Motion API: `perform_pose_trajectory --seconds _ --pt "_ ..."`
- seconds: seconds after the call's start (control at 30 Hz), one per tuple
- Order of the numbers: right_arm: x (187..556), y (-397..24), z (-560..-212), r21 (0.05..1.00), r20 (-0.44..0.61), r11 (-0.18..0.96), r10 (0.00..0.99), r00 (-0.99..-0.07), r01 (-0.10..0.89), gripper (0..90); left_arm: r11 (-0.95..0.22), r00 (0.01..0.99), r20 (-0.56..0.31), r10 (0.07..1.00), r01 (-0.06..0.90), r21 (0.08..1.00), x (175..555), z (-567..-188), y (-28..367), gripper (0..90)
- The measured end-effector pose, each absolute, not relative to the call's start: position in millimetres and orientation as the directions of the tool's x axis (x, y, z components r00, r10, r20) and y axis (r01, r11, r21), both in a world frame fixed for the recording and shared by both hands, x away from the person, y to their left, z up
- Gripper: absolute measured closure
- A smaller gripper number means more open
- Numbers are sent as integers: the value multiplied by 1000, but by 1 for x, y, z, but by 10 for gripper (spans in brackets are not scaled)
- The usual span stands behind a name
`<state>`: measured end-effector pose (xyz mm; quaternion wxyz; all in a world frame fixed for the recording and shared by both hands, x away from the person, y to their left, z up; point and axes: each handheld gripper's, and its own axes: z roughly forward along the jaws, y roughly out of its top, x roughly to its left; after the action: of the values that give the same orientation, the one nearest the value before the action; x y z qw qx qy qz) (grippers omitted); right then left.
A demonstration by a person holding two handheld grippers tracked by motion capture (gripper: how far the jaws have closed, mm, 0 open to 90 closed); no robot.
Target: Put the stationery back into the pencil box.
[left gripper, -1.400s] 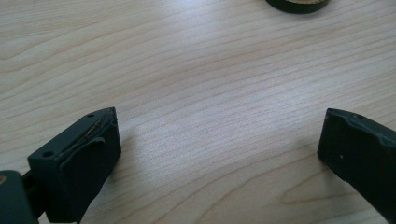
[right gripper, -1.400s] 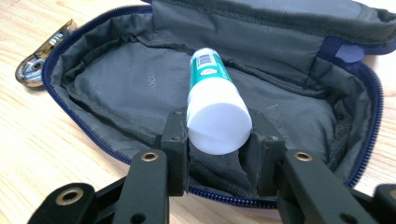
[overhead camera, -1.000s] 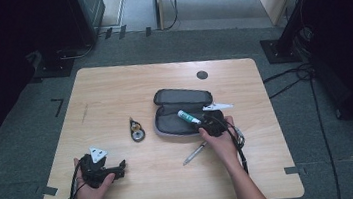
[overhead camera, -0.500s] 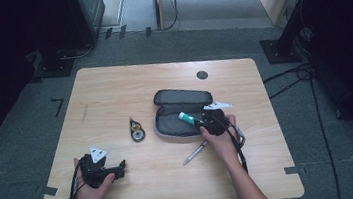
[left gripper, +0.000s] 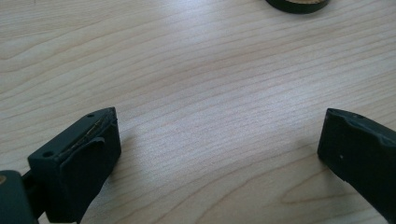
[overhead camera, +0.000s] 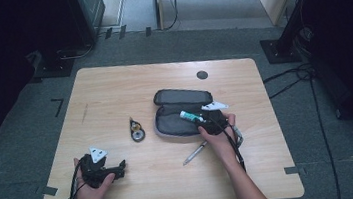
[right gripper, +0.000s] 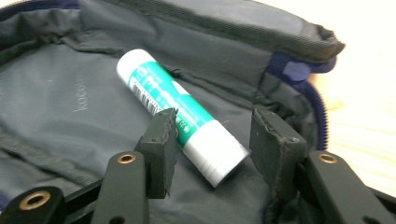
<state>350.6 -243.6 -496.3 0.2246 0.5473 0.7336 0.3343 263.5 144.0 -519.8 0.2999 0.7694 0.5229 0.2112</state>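
- The glue stick [right gripper: 180, 119] is a white cylinder with a teal-green printed label band and a small barcode panel near one end; both ends are plain white.
- It lies on its side inside the open pencil case [overhead camera: 176, 117], on the grey fabric lining, tilted diagonally, with its upper side close to the case's inner fold. In the high view the glue stick [overhead camera: 191, 116] sits at the right part of the case, right of the table's middle.
- The pencil case is dark grey with a blue zipper edge; a faint printed word shows on its lining.
- The right gripper [right gripper: 212, 135] stands over the case with its jaws parted on either side of the stick's nearer end. They have just been opening; the stick is between them, a clear gap shows on the right, and the left pad stands close beside the label.
- The left gripper [left gripper: 219, 154] rests at the near left of the table [overhead camera: 113, 94], jaws wide apart over bare wood, nothing between them.
- A pen [overhead camera: 194, 154] lies on the table just near of the case; a small round black object [overhead camera: 137, 131] lies left of the case.
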Motion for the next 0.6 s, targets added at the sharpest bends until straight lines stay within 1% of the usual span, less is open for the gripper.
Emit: perform_pose_trajectory --seconds 0.17,0.3,0.37,0.4,0.5,0.6 --pt "352 -244 -499 741 -26 193 965 -261 643 509 -273 364 11 931 678 682 264 -520 144 0" --pt "351 -242 -498 762 -75 209 969 -236 613 520 -273 364 11 931 678 682 264 -520 144 0" --pt "350 -243 -495 780 -70 196 971 -228 594 542 -273 364 12 931 678 682 264 -520 144 0" --pt "348 -245 -491 793 -47 174 973 -226 584 544 -274 364 12 931 678 682 264 -520 144 0" --pt "346 -248 -487 801 -40 168 973 -228 575 539 -274 364 12 931 678 682 264 -520 144 0" --pt "341 -251 -482 804 -12 153 970 -242 575 524 -273 364 11 931 678 682 264 -520 144 0"
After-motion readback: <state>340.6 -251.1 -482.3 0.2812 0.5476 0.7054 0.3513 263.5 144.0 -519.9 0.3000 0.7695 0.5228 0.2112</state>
